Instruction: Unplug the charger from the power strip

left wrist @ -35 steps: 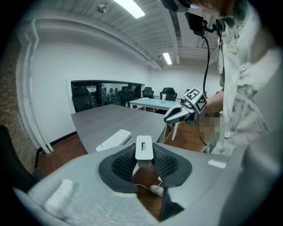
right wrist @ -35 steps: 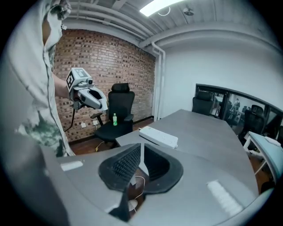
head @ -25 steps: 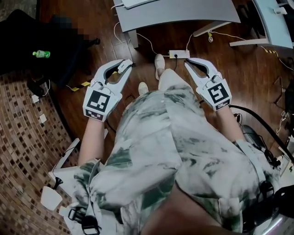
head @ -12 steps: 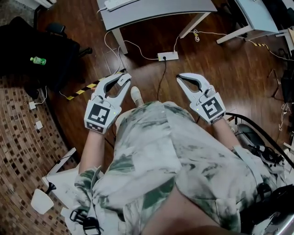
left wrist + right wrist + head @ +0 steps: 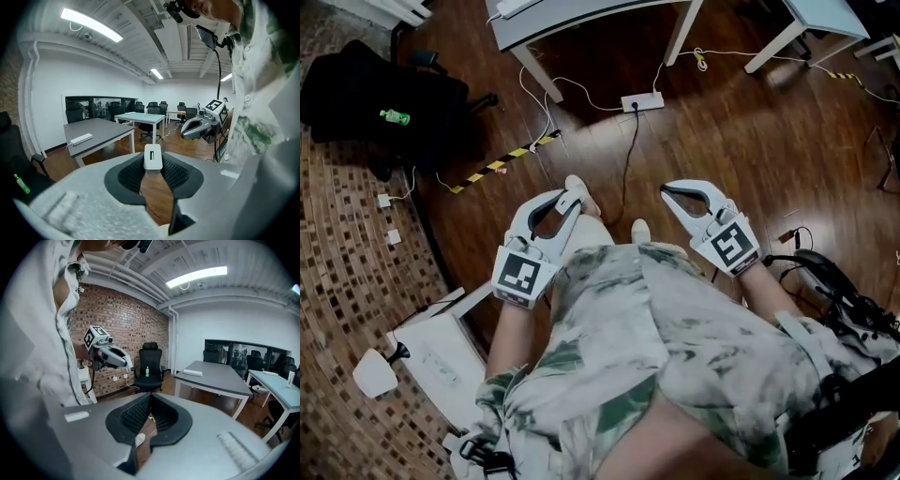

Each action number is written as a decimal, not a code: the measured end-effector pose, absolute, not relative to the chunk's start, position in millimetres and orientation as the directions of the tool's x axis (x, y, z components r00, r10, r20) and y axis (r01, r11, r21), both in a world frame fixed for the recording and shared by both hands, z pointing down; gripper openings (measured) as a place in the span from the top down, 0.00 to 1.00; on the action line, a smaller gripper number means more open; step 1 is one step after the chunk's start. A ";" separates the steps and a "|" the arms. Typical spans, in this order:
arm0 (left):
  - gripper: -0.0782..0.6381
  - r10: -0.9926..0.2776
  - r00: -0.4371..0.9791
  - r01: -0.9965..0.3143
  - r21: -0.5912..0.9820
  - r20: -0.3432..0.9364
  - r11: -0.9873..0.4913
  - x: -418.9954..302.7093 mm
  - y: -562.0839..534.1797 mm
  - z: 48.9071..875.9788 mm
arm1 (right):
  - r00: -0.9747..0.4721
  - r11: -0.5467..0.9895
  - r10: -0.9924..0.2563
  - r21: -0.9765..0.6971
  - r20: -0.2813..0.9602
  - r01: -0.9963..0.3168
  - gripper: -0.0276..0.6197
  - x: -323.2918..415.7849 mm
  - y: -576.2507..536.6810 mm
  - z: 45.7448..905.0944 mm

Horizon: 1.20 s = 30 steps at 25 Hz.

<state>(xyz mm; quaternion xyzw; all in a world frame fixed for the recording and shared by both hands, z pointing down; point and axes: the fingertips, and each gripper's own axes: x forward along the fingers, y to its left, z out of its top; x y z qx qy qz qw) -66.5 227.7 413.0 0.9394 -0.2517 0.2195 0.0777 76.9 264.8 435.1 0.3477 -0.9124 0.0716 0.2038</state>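
Above wooden floor (image 5: 750, 131): two grippers, one charger (image 5: 153, 157), one power strip (image 5: 642, 101).
Left gripper (image 5: 570, 199) pinches the white charger; right gripper (image 5: 668, 192) has its tips pressed together; the strip (black cable (image 5: 628, 150) plugged in) lies well ahead, bare floor between.

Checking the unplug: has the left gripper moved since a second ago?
Yes. In the head view the left gripper has drawn back from the power strip, toward the picture's bottom edge.
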 end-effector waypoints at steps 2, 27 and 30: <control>0.75 -0.424 0.777 -0.500 0.048 0.466 -0.865 -64.0 253.0 411.4 | -0.685 0.754 -0.598 0.003 0.415 -0.657 0.95 77.7 283.8 431.1; 0.75 -0.323 0.864 -0.373 0.062 0.387 -0.926 -89.3 315.0 362.7 | -0.715 0.763 -0.626 0.055 0.312 -0.644 0.95 -10.0 316.3 366.3; 0.75 -0.316 0.869 -0.367 0.067 0.379 -0.928 -84.3 319.2 352.8 | -0.717 0.765 -0.624 0.059 0.311 -0.641 0.95 -12.9 320.6 362.4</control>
